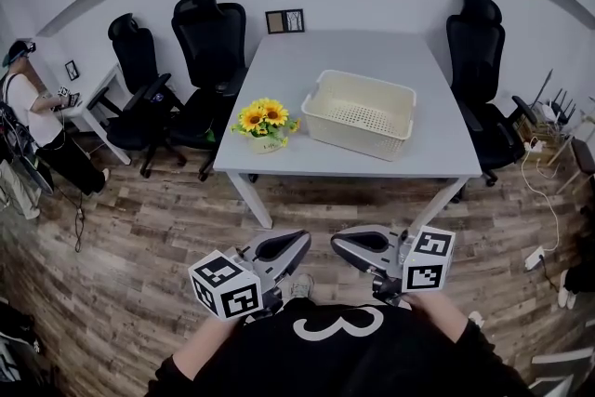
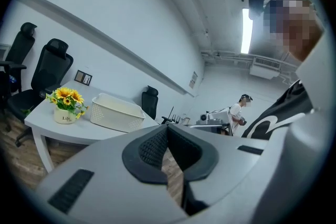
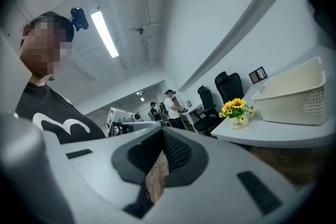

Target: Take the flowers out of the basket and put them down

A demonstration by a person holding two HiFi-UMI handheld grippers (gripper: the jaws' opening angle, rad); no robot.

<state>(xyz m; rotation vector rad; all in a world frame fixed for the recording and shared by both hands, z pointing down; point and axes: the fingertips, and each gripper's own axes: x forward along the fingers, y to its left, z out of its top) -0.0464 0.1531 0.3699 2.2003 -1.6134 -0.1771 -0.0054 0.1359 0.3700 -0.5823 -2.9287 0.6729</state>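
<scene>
**Two closed hand-held grippers, flowers sitting outside the basket**

You are holding both tools low in the head view, side by side near the bottom centre, over the wooden floor (image 1: 139, 237) and well short of the bench (image 1: 353, 51). Your left hand-held gripper (image 1: 299, 243) is keeping its jaws together. In the left gripper view its dark pads (image 2: 155, 147) are meeting at the tip with nothing between them, only a sliver of floor showing below. Your right hand-held gripper (image 1: 340, 244) is doing the same, its jaws pressing together on nothing in the right gripper view.

The flowers (image 1: 265, 120), yellow sunflowers in a small pale pot, are standing upright on the bench near its front left corner. They are sitting just beside the cream basket (image 1: 361, 114), at its left and outside it. A framed picture (image 1: 284, 20) is lying at the bench's far edge. Black office chairs (image 1: 209, 42) are crowding the upper left, with another at the upper right. A person (image 1: 33, 112) is standing at the far left edge.
</scene>
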